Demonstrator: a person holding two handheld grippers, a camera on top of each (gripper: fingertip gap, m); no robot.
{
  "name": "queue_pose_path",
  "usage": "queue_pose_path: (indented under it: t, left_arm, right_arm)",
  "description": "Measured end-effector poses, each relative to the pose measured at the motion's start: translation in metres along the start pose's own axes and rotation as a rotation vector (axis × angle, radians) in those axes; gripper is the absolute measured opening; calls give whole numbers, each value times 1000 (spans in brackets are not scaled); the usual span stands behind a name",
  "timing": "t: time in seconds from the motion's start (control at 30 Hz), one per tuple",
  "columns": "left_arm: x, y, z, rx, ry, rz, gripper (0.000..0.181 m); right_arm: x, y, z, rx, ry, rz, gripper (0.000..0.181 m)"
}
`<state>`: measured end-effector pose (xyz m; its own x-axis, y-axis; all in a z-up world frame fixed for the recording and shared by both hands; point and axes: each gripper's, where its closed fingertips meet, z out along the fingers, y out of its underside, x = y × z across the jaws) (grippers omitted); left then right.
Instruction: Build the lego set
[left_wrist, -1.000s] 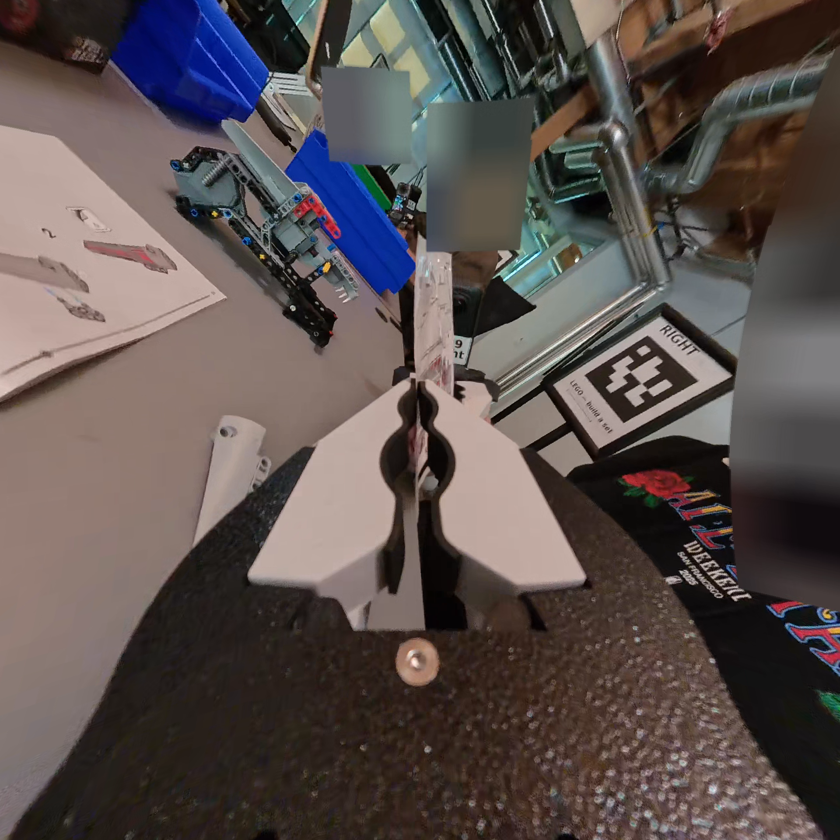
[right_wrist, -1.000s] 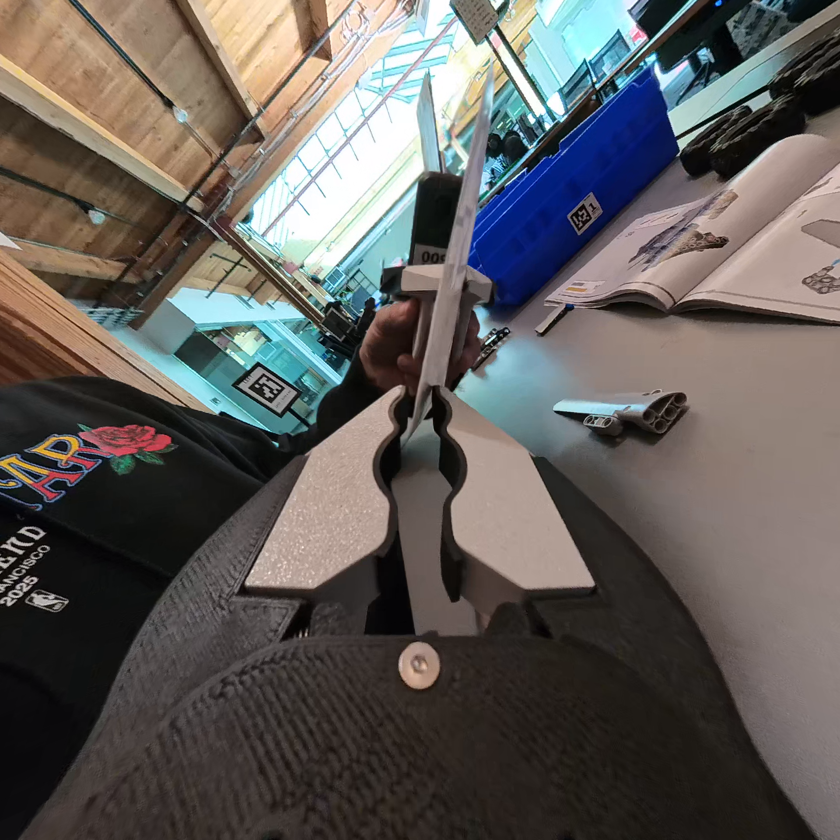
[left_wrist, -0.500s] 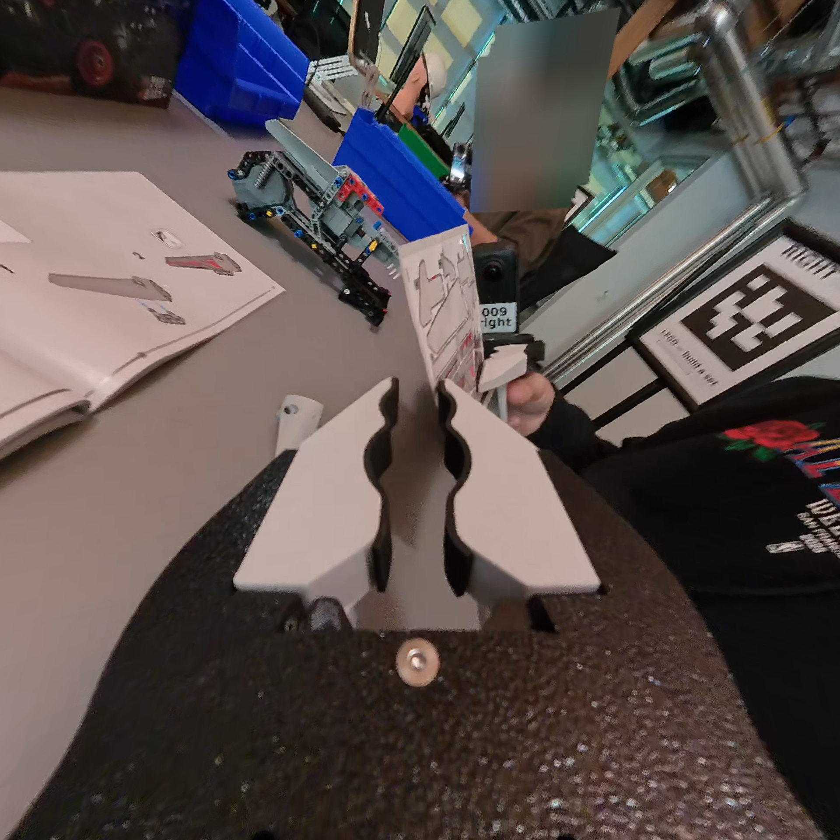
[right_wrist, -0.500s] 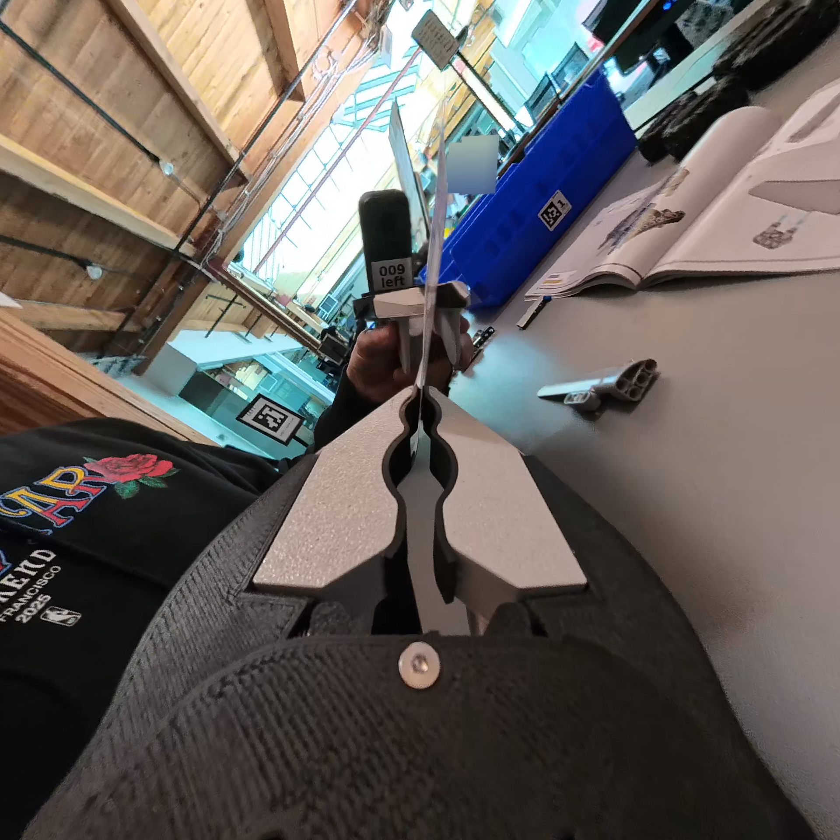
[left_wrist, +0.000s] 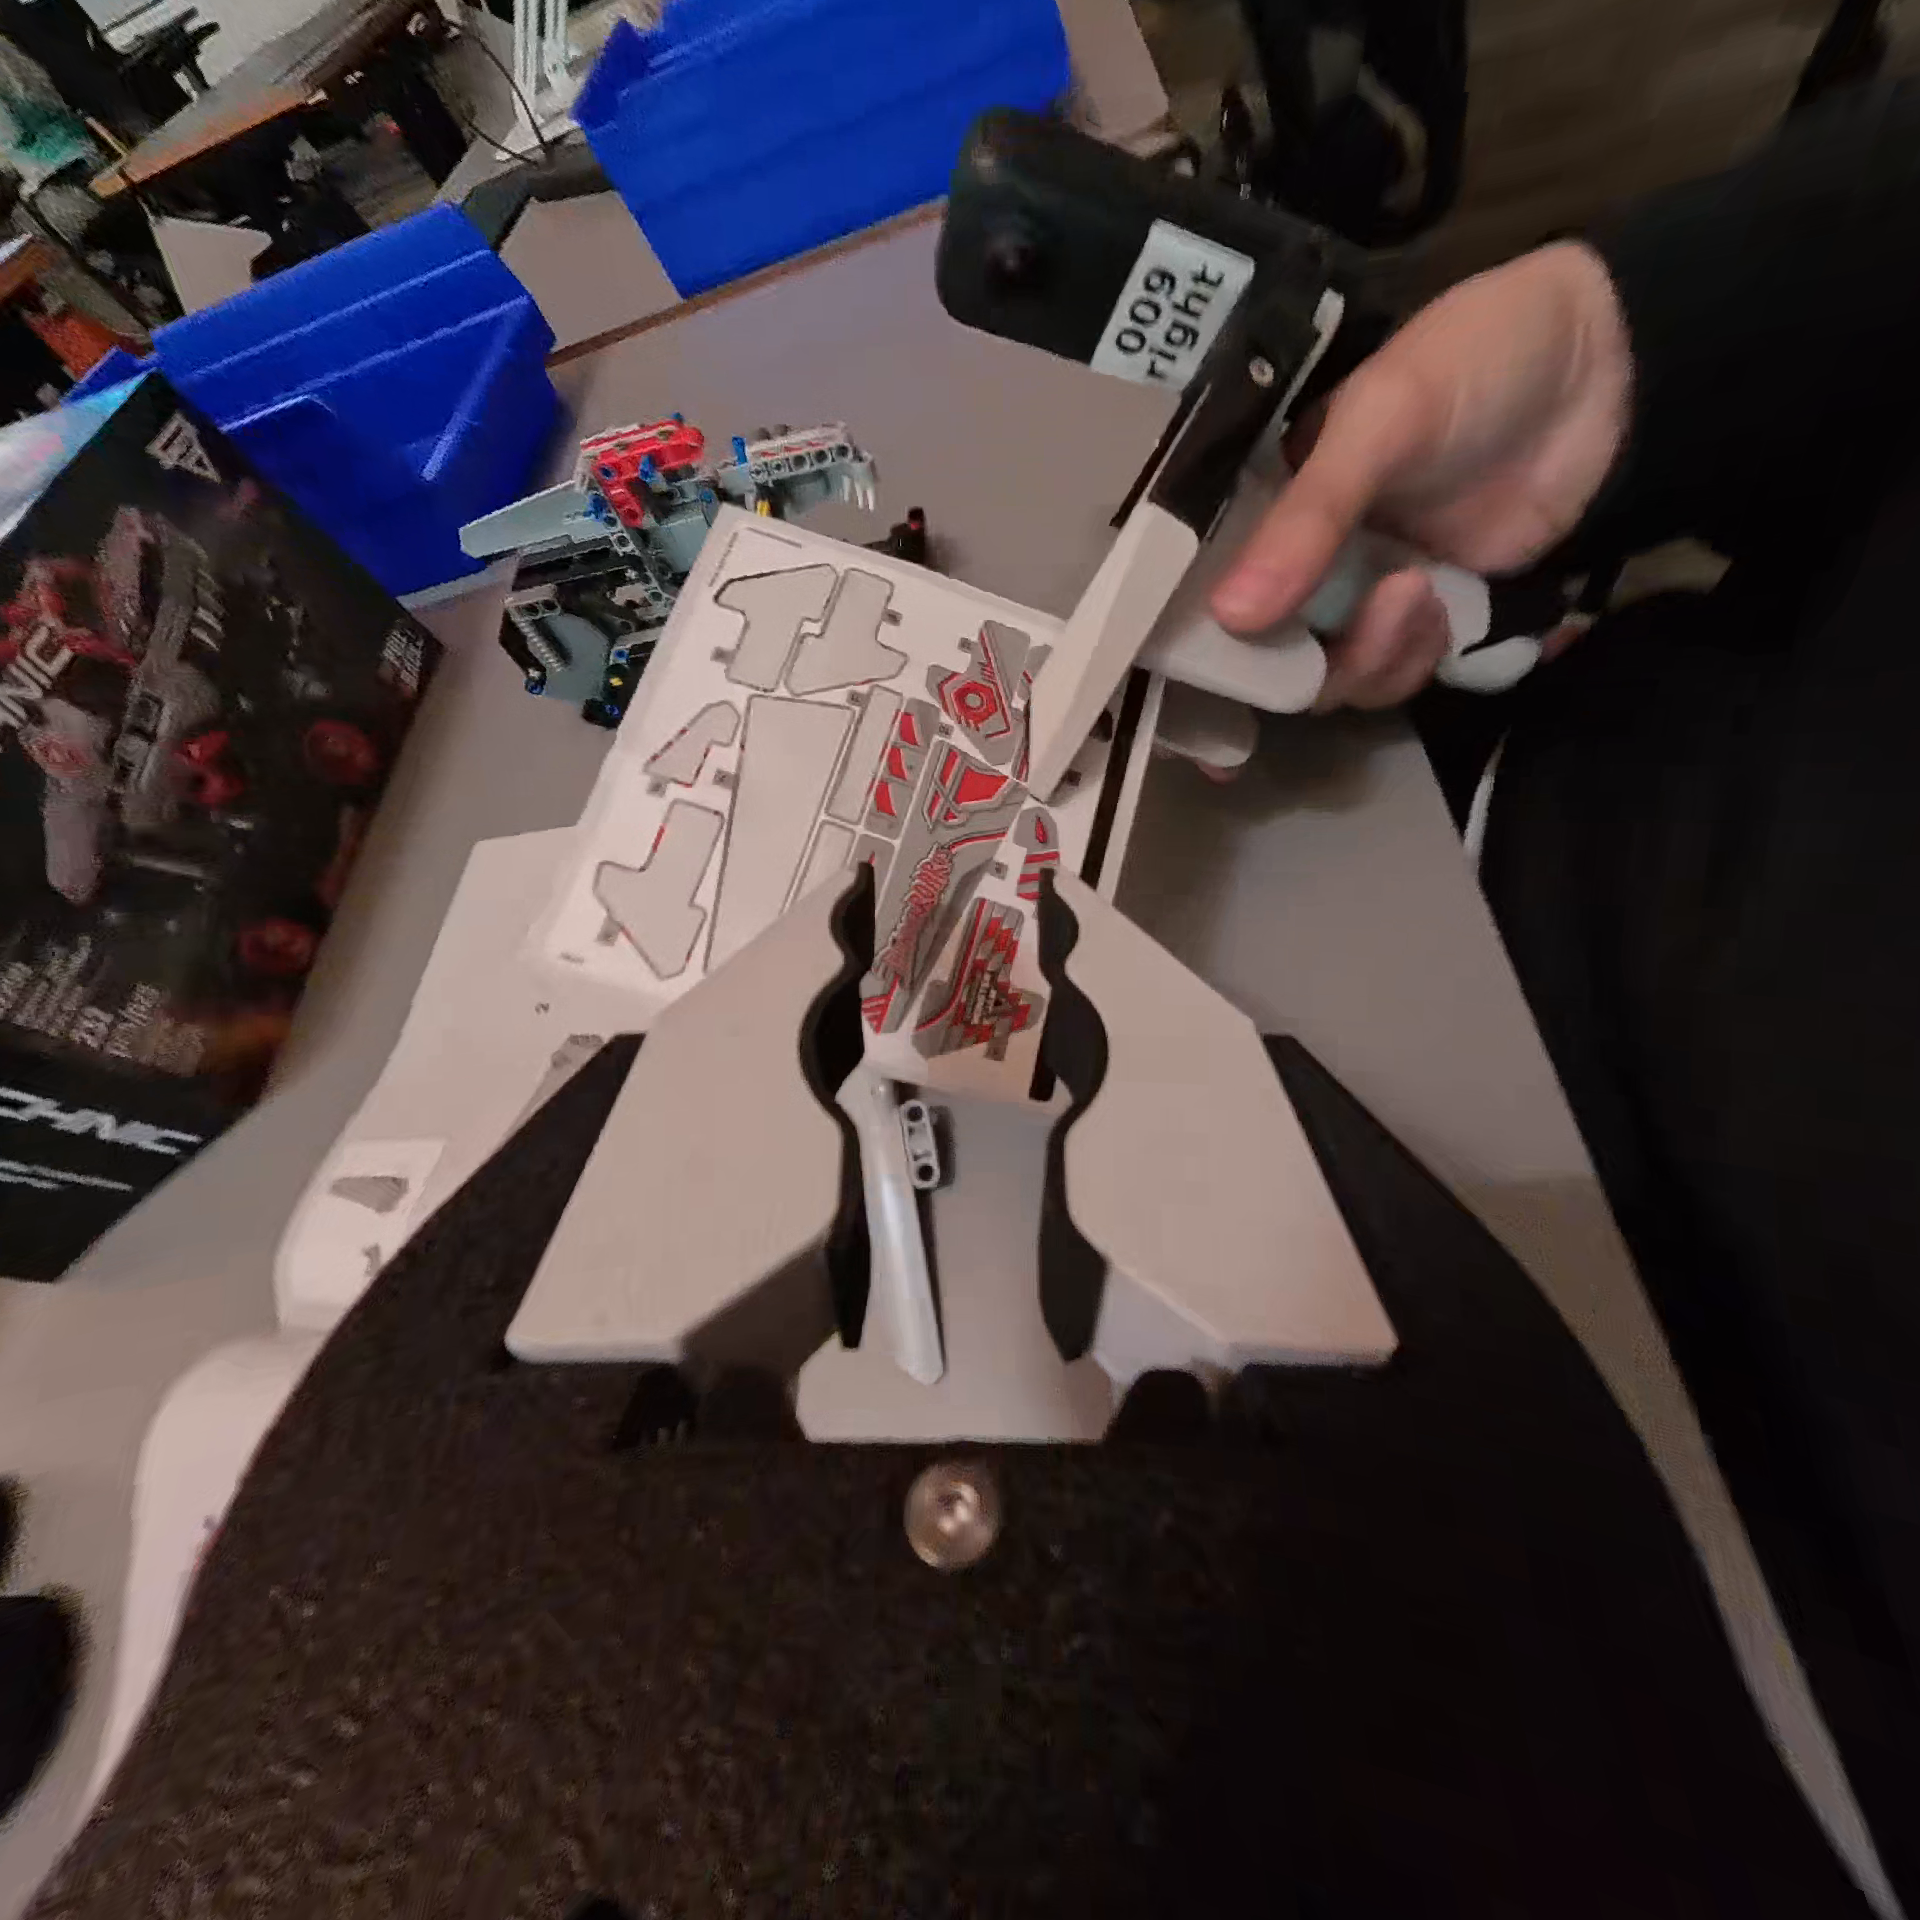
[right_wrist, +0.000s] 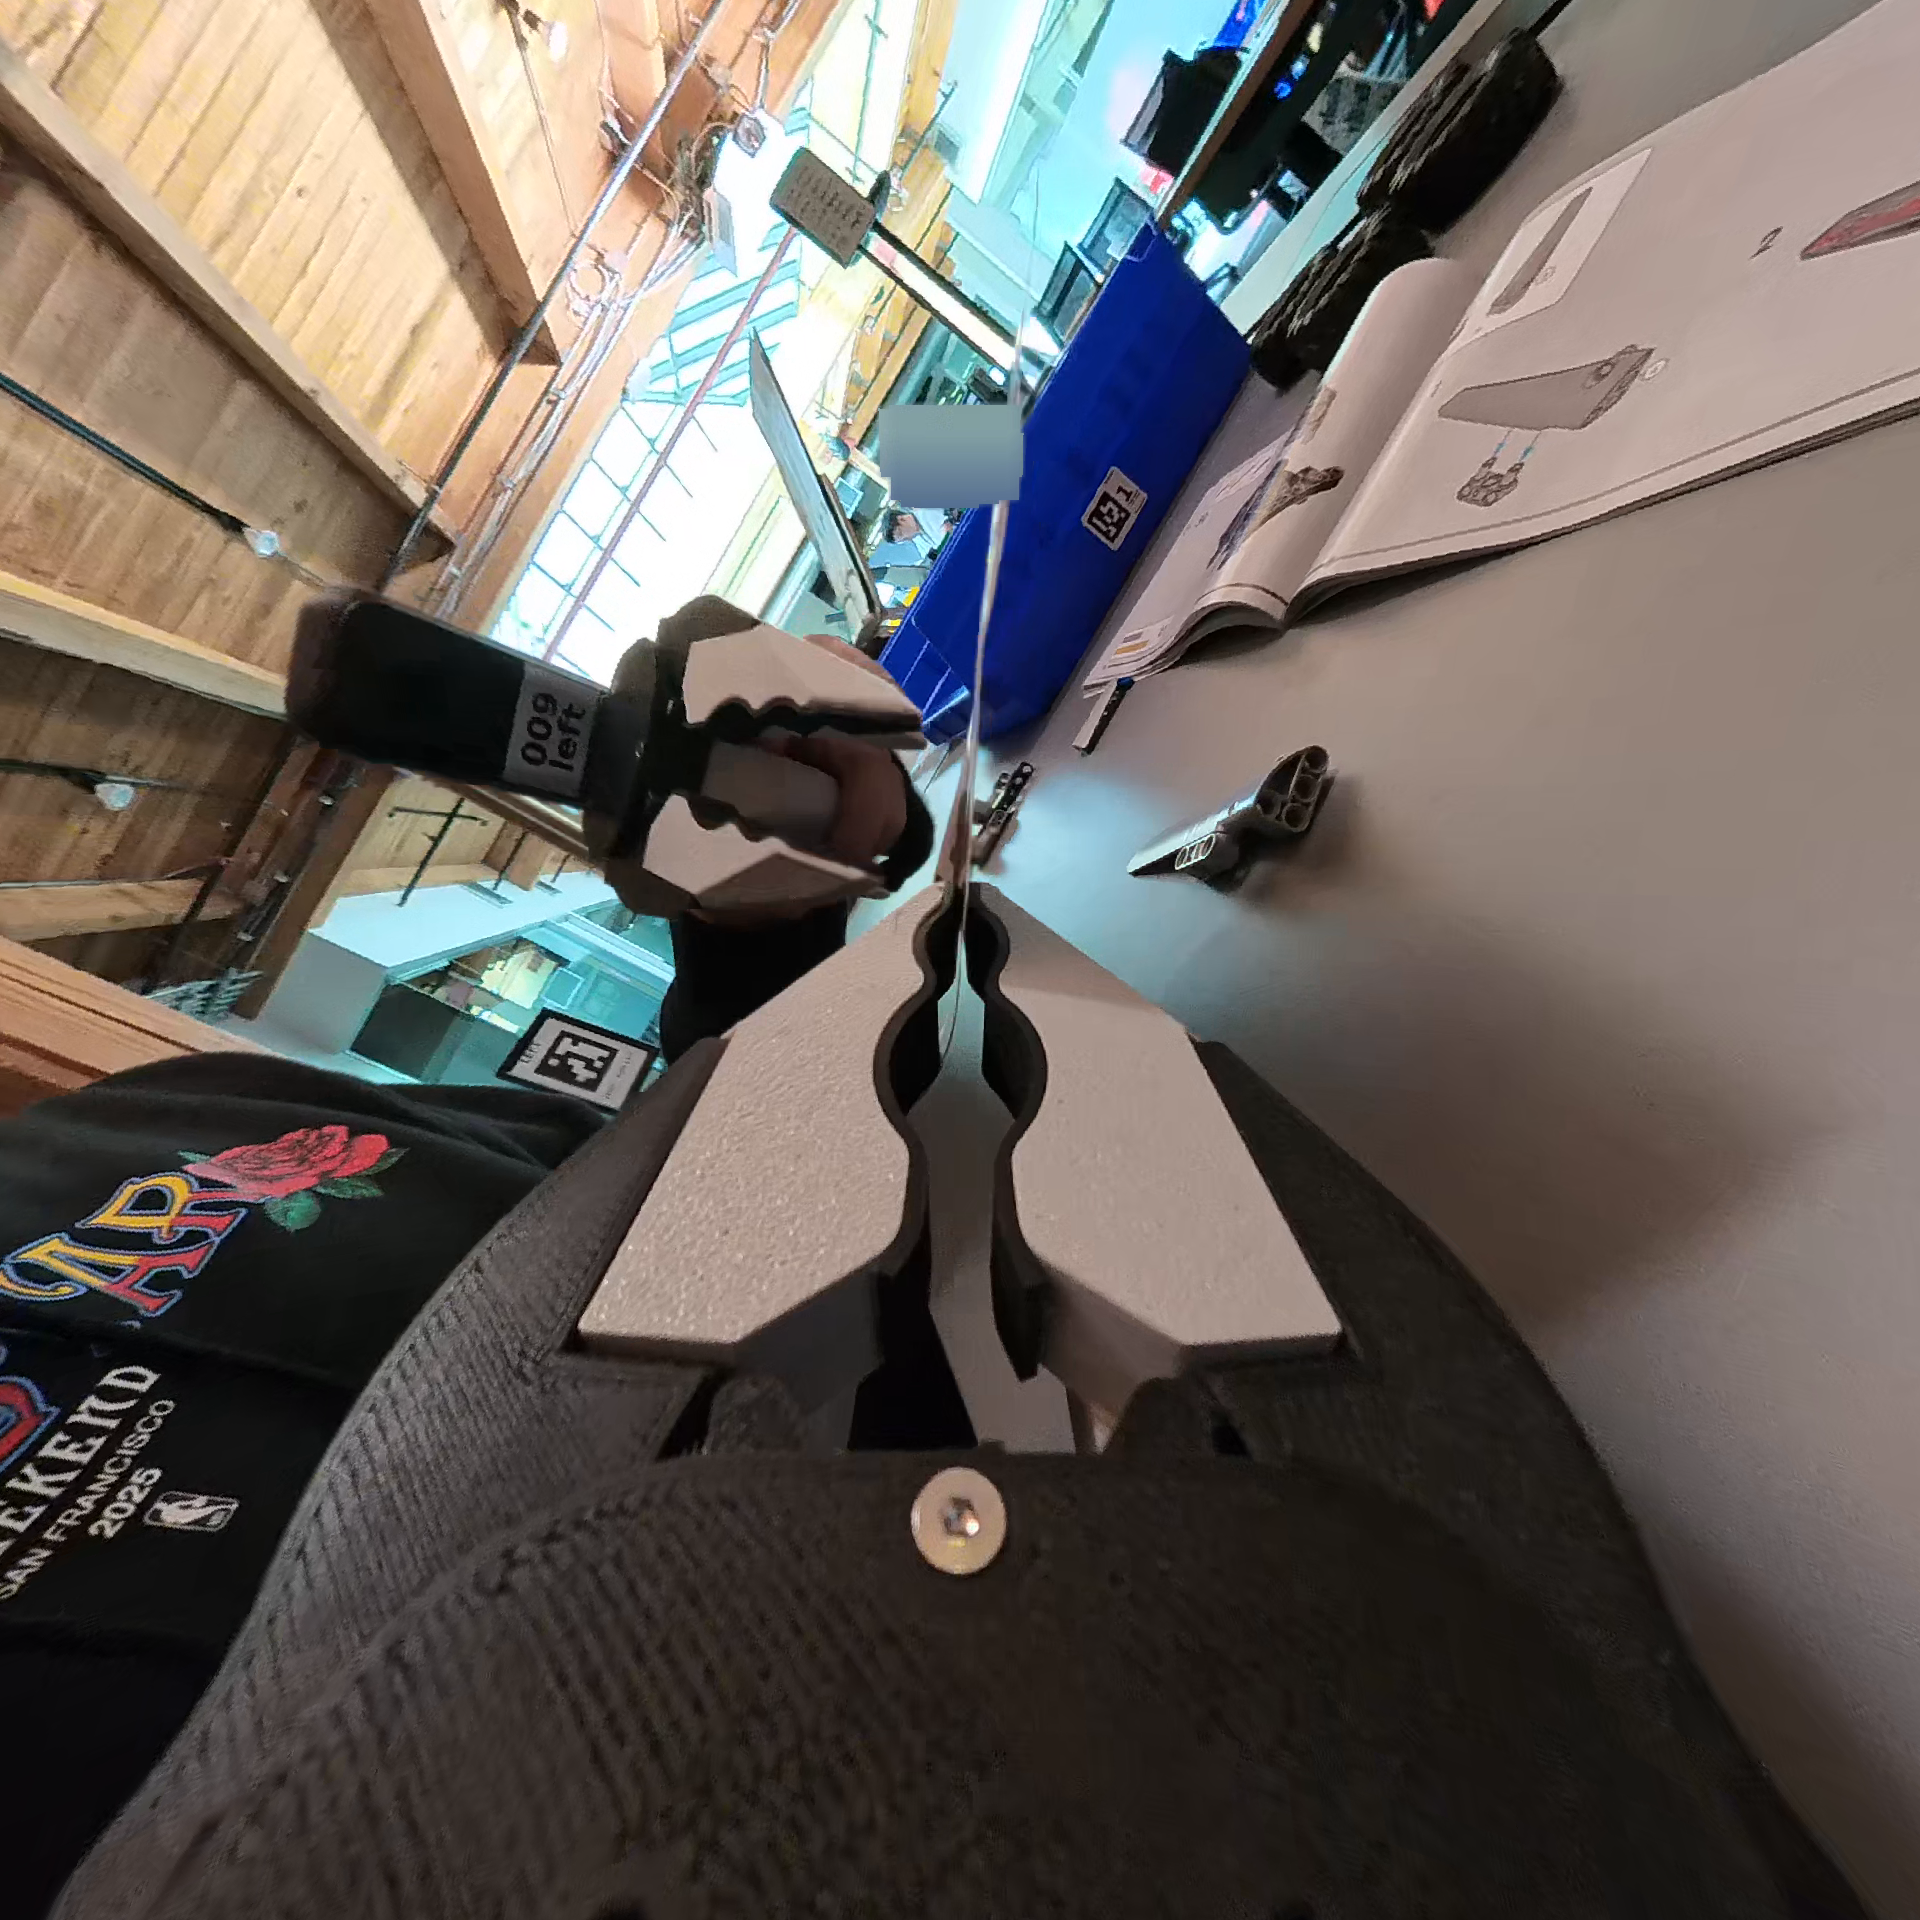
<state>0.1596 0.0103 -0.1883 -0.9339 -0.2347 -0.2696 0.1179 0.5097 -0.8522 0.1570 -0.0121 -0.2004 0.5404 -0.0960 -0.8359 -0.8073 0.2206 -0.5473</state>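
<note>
1. Right gripper (right_wrist: 961, 914): grey fingers pressed together, pinching the lower edge of a sticker sheet (right_wrist: 985, 665), seen edge-on as a thin line rising from the tips.
2. Left gripper (left_wrist: 951, 883): fingers spread apart, nothing clamped between them, hovering just over the sticker sheet (left_wrist: 831, 758).
3. Sticker sheet, from the left wrist view: white backing with grey and red decals, held tilted above the table, its right edge caught by the right gripper (left_wrist: 1070, 748).
4. Person's hand (left_wrist: 1455, 457) wrapped around the right gripper's handle, black sleeve behind.
5. Small light grey Lego panel (left_wrist: 904, 1247) lying on the grey table (left_wrist: 1340, 914) below the open left fingers.
6. Partly built Lego model (left_wrist: 634, 551), grey with red and blue parts, standing farther back on the table, behind the sheet.
7. Open instruction booklet (right_wrist: 1538, 416) flat on the table, beside a blue bin (right_wrist: 1091, 499).
8. Dark set box (left_wrist: 156, 779) at the left edge, near another blue bin (left_wrist: 364, 364).
</note>
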Motion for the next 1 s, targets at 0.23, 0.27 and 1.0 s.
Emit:
queue_pose_path:
  t: [0.23,0.27,1.0]
  left_arm:
    - [-18,-13,-4,67,-56,-21,35]
    - [-20,-14,-9,81,-58,-32,35]
    - [-12,-5,-13,-61,-118,59,24]
  right_arm:
    - [-1,-6,-4,38,-40,39,0]
    - [-1,-7,-4,40,-42,44,0]
    - [-1,-7,-4,61,-23,13,0]
